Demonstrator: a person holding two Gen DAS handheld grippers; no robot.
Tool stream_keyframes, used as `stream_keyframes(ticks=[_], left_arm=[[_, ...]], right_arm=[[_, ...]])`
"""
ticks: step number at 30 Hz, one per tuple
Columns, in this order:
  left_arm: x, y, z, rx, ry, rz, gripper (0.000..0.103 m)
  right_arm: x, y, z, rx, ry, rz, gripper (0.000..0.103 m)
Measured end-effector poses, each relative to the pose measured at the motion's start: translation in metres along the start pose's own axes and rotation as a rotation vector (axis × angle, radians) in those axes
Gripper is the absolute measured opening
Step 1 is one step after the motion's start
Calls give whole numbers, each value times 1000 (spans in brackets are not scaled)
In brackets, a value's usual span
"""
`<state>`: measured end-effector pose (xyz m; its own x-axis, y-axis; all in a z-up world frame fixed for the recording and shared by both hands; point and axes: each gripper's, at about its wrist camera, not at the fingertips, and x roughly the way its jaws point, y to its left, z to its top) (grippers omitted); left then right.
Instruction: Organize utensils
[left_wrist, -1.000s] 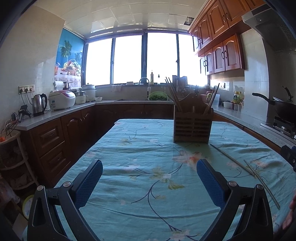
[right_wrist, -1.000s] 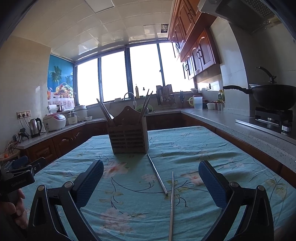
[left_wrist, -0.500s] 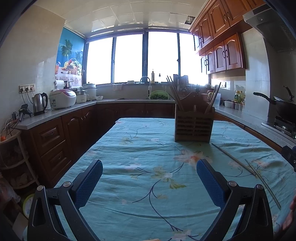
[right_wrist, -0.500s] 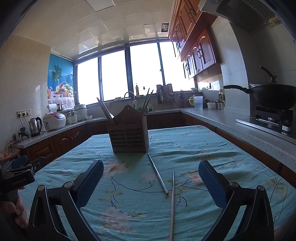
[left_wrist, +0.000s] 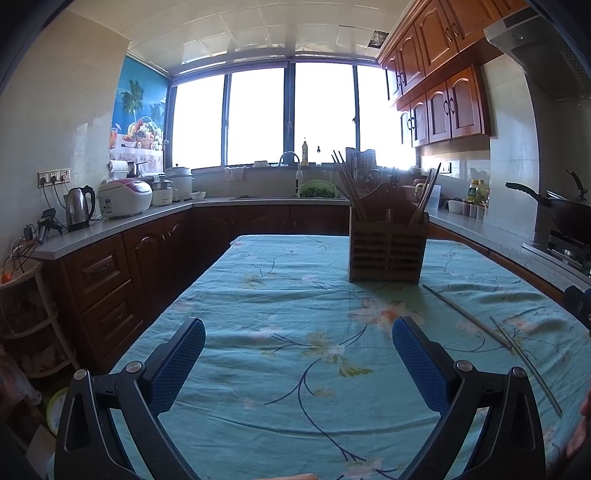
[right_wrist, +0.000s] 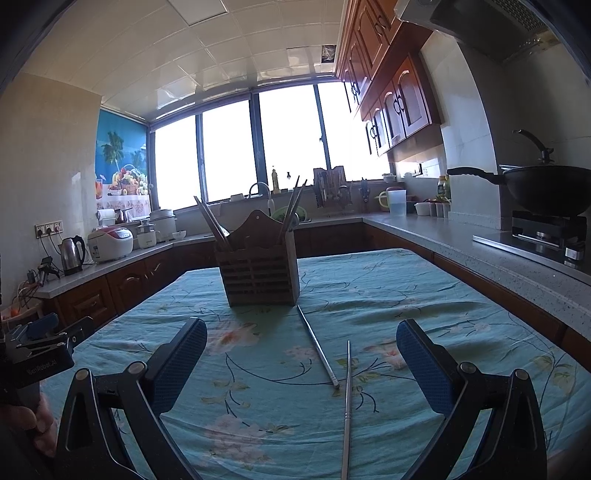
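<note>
A wooden utensil holder (left_wrist: 386, 251) with several chopsticks in it stands mid-table; it also shows in the right wrist view (right_wrist: 258, 275). Two metal chopsticks lie loose on the cloth: one (right_wrist: 318, 347) runs from the holder's base toward me, the other (right_wrist: 347, 402) lies beside it, nearer. In the left wrist view they lie at the right, the first chopstick (left_wrist: 465, 317) and the second (left_wrist: 524, 362). My left gripper (left_wrist: 298, 363) is open and empty above the cloth. My right gripper (right_wrist: 301, 363) is open and empty, with both loose chopsticks between its fingers' lines.
The table wears a teal floral cloth (left_wrist: 280, 332). Counters wrap the room, with a kettle (left_wrist: 79, 206) and rice cooker (left_wrist: 125, 197) at left, and a wok (right_wrist: 546, 188) on the stove at right. The left gripper's body (right_wrist: 40, 350) shows at the right view's left edge.
Both views have shifted only slightly. The grippers stay open and the chopsticks and holder have not moved.
</note>
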<state>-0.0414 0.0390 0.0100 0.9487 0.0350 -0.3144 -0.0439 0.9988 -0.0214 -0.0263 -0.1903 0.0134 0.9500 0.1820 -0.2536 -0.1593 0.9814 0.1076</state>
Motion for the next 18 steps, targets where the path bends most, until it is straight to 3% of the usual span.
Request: stream_keyframes(ticks=[18], left_arm=[[-2, -2, 1, 4, -4, 3, 102]], right_arm=[[1, 0, 0, 9, -4, 3, 103]])
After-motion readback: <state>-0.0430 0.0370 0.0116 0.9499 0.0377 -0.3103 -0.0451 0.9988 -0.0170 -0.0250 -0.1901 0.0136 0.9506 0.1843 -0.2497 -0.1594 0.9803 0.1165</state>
